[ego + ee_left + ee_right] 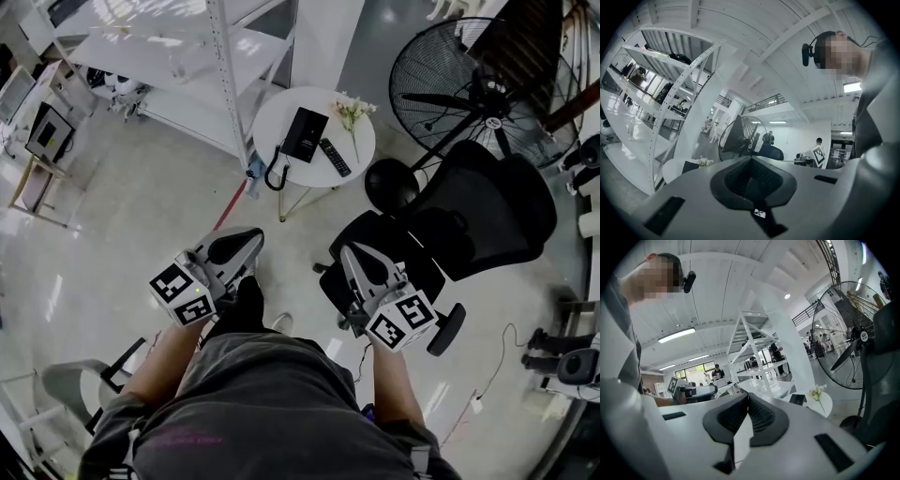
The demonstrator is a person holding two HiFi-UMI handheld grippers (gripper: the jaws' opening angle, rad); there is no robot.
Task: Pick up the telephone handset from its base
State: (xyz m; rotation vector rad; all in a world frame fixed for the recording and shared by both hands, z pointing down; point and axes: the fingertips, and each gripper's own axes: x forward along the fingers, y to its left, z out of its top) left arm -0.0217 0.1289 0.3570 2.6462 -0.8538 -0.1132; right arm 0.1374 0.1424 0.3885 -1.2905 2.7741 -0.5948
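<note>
My left gripper (234, 246) and right gripper (361, 262) were closed, empty, well apart from handset (294, 132), which sat on base (311, 139) on table (272, 105). Risks I judged: arriving closed would shove handset; cord (275, 175) might drag base; remote (335, 157) just beside it.
</note>
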